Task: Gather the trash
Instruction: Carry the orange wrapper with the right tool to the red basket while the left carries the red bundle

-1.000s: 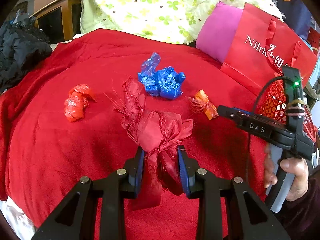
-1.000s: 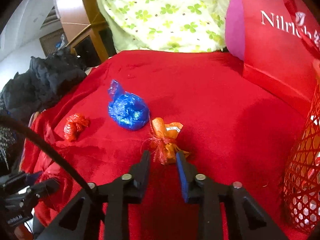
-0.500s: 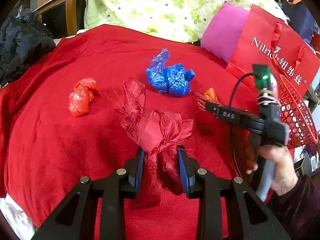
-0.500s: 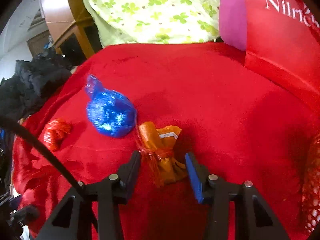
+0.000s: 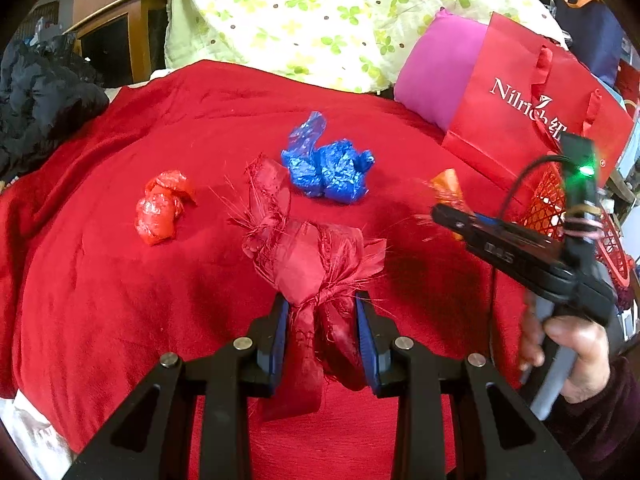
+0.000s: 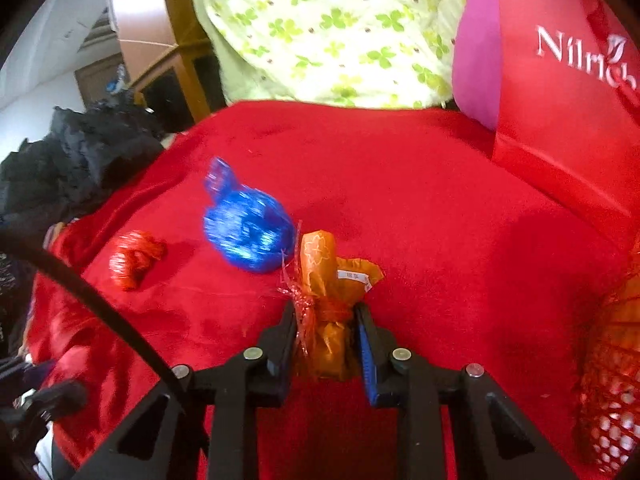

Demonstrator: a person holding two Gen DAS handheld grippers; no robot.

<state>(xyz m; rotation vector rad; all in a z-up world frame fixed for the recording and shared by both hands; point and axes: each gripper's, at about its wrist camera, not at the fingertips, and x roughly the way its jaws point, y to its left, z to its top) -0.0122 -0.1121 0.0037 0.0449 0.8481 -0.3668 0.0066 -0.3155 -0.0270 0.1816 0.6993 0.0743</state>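
1. The left claw (image 5: 322,336) is clenched on a knotted bundle of dark red frayed fabric (image 5: 316,264), which stands up from between its blue pads over the red blanket (image 5: 100,280).
2. The right claw (image 6: 326,334) is clenched on an orange wrapper bundle (image 6: 326,280) tied with red ribbon. A small white label on the wrapper carries print too small to read, and a faint flower outline shows on its upper end.
3. A crumpled blue plastic bag (image 5: 326,168) lies on the blanket, just beyond the fabric bundle in the left wrist view and just left of the orange bundle in the right wrist view.
4. A crumpled red plastic bag (image 5: 162,210) lies on the blanket, well to the left of the blue one.
5. A red paper gift bag (image 5: 532,104) stands at the right edge of the blanket with white lettering that reads "Nilrich", followed by Chinese characters partly hidden behind the right claw's body.
6. A red mesh basket (image 5: 560,208) sits at the right, below the gift bag.
7. A person's hand (image 5: 576,348) in a dark sleeve holds the right claw's handle; a green light glows on its top, and its side carries letters that are too blurred to read.
8. A pink cushion (image 5: 436,76) and a green floral quilt (image 5: 320,16) lie behind the blanket, and dark clothing (image 5: 40,96) is piled at the left.
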